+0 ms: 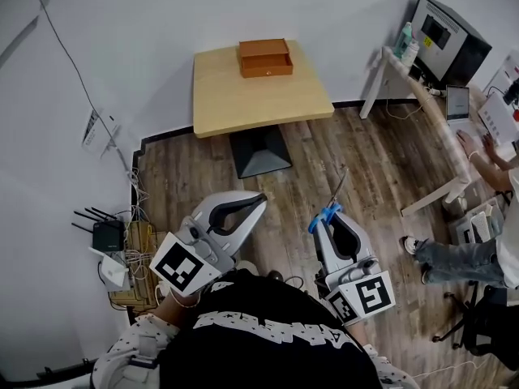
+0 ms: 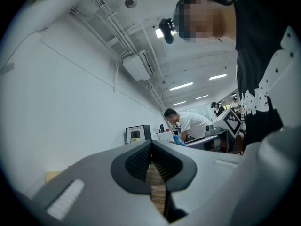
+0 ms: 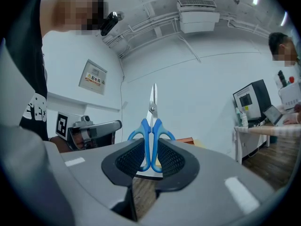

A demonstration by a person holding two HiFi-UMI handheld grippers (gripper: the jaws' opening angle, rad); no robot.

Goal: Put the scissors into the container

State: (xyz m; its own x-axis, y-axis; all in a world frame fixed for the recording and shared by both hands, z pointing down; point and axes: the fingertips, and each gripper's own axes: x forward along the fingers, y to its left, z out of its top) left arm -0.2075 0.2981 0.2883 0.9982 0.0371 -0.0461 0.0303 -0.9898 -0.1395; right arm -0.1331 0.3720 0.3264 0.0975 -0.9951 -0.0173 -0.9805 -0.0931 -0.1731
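The scissors (image 3: 151,134), blue-handled, are clamped by the handles between the pads of the right gripper (image 3: 150,150), with the closed blades standing out past the jaw tips. In the head view they (image 1: 331,207) are seen held over the wooden floor (image 1: 369,160), blades aimed toward the far wall. The left gripper (image 1: 259,200) is carried just beside them at the same level. Its jaws are closed tip to tip, and nothing is seen between them in the left gripper view (image 2: 151,147).

The container (image 1: 265,57), an orange-brown box, is set at the far edge of a light wooden table (image 1: 251,100), well apart from both grippers. Bare floor and the table's dark pedestal base (image 1: 261,152) lie between. To the left, by the wall, a black router (image 1: 106,236) and a tangle of cables (image 1: 139,197) are found. To the right, a white desk (image 1: 422,96) bearing a monitor (image 1: 448,39) and a bottle (image 1: 404,37) is seen, and a seated person (image 1: 474,258) is placed beside it.
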